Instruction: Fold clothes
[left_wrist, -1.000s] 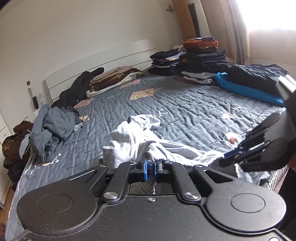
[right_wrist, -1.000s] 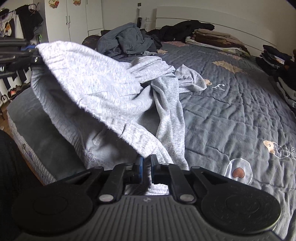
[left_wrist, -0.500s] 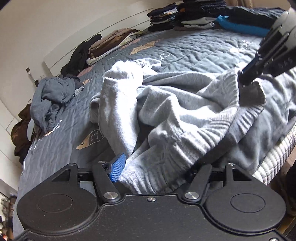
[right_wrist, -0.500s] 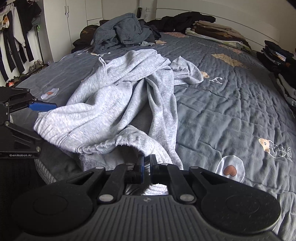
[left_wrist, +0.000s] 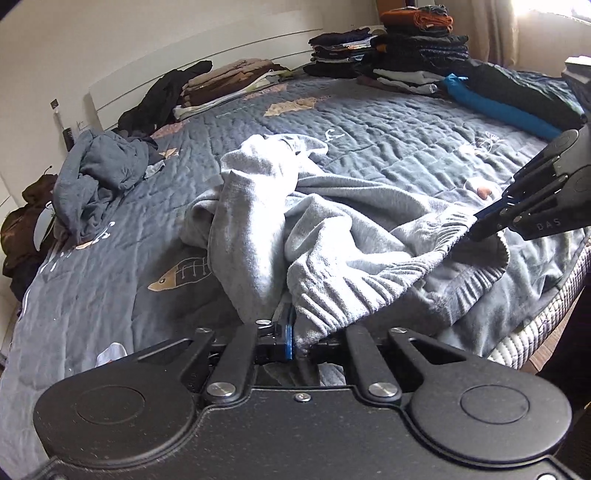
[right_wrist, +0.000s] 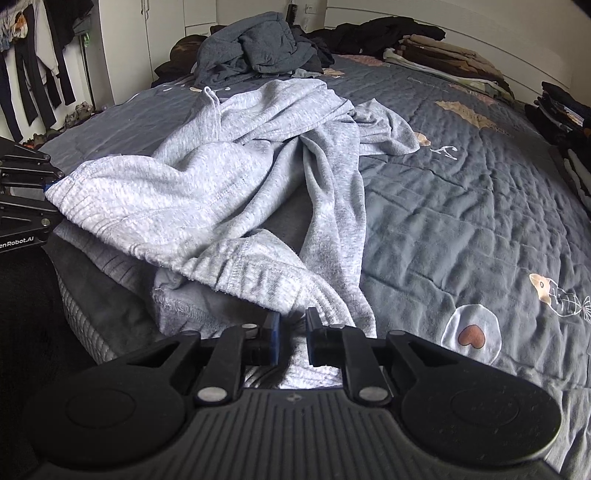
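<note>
**A:** Now, left wrist view first: where is the garment, and what are the tongs doing?

**B:** Light grey sweatpants (left_wrist: 332, 236) lie crumpled at the near edge of a dark quilted bed (left_wrist: 388, 133). The left gripper (left_wrist: 295, 332) is closing, its jaws almost together on the ribbed waistband. At the right, the right gripper (left_wrist: 484, 225) has its tips in the same band. Folded stacks (left_wrist: 406, 48) line the far side; a blue-grey heap (left_wrist: 99, 177) sits at left.

**A:** And the right wrist view?

**B:** The sweatpants (right_wrist: 236, 177) spread from near left toward the middle of the bed (right_wrist: 461, 206). The right gripper (right_wrist: 293, 332) is opening, a narrow gap showing, waistband cloth between the jaws. The left gripper (right_wrist: 46, 184) pinches the band's left end.
</note>
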